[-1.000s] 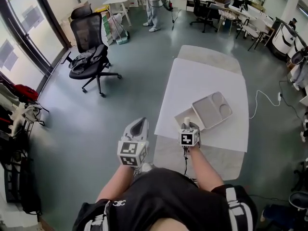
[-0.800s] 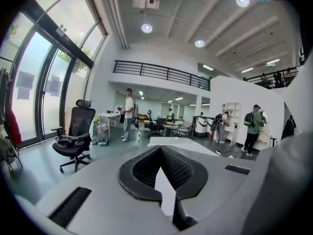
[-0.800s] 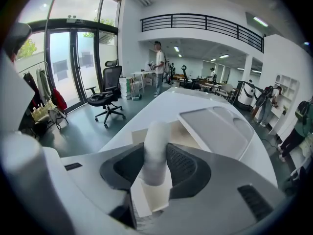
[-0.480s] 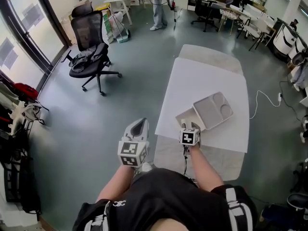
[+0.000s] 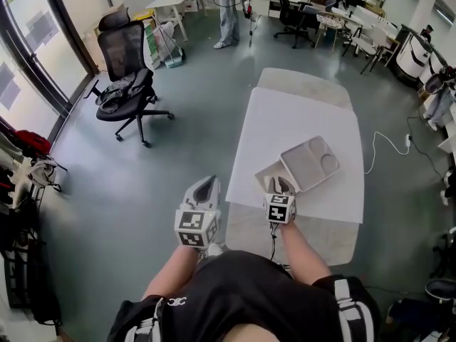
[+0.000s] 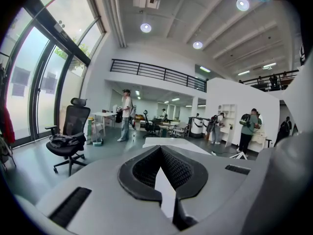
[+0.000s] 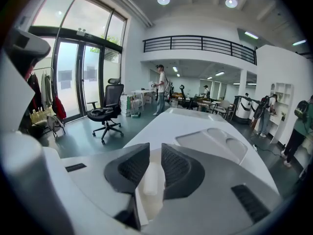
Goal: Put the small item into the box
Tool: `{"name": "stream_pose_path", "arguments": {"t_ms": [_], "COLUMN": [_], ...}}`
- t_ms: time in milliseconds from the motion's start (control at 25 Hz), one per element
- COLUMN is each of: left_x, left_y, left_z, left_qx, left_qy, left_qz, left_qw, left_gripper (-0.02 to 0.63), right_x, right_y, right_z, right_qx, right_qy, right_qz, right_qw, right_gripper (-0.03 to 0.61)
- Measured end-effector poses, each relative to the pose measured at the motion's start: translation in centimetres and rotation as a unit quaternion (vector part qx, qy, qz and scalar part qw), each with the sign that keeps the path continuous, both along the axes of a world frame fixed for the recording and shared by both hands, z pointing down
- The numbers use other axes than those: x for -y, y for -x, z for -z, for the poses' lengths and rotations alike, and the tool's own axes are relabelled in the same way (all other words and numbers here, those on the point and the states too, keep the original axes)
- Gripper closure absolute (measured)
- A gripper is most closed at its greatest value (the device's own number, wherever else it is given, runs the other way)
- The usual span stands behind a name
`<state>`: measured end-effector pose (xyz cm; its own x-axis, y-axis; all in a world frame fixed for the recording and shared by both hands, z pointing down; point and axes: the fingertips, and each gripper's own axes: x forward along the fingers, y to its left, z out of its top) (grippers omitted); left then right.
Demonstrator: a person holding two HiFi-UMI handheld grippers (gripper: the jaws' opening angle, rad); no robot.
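A small white cylinder-shaped item [image 7: 150,176] lies between the pads of my right gripper [image 7: 155,150]. The jaws are closing around it, and thin gaps still show on both sides. That gripper [image 5: 278,184] hovers over the near-left corner of the white box [image 5: 265,169], whose compartmented tray part [image 5: 311,162] lies just beyond and shows ahead as the same tray part [image 7: 215,140]. The box rests on a white table [image 5: 299,116]. My left gripper [image 5: 204,185] hangs off the table's left side over the floor. Its left gripper tips [image 6: 159,151] touch with nothing between them.
A black office chair [image 5: 127,77] stands on the grey floor to the far left. A person [image 5: 228,6] stands by desks at the back. A white cable [image 5: 388,144] trails on the floor right of the table. The table's near edge [image 5: 285,241] is close to my body.
The right gripper stays at the box's near corner; the left gripper has not moved. The head view has shifted slightly, so the table sits a little higher in the picture.
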<state>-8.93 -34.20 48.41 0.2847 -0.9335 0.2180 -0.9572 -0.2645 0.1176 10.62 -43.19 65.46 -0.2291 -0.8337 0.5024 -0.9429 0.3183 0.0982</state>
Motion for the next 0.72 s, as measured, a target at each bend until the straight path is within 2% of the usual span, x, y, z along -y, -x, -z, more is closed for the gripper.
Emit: {"name": "stream_pose_path", "arguments": {"t_ms": [200, 360, 720], "left_x": [0.4, 0.6, 0.6], "left_y": [-0.9, -1.6, -3.9], "left_z": [0.4, 0.3, 0.7], "left_qx": [-0.003, -0.004, -0.008], "left_qy": [-0.005, -0.009, -0.014], "left_qz": [-0.014, -0.027, -0.056], "left_qw": [0.9999, 0.9996, 0.9983], "left_gripper": [0.609, 0.609, 0.609], "right_x": [0.2, -0.3, -3.3], "right_y": [-0.9, -1.1, -1.3], "right_z": [4.3, 7.7, 14.6], "right_qx": [0.036, 0.055, 0.098], "right_qy": [-0.063, -0.116, -0.182], "right_qz": [-0.018, -0.019, 0.006], "right_qw": [0.997, 0.992, 0.978], "right_gripper": [0.56, 0.565, 0.566]}}
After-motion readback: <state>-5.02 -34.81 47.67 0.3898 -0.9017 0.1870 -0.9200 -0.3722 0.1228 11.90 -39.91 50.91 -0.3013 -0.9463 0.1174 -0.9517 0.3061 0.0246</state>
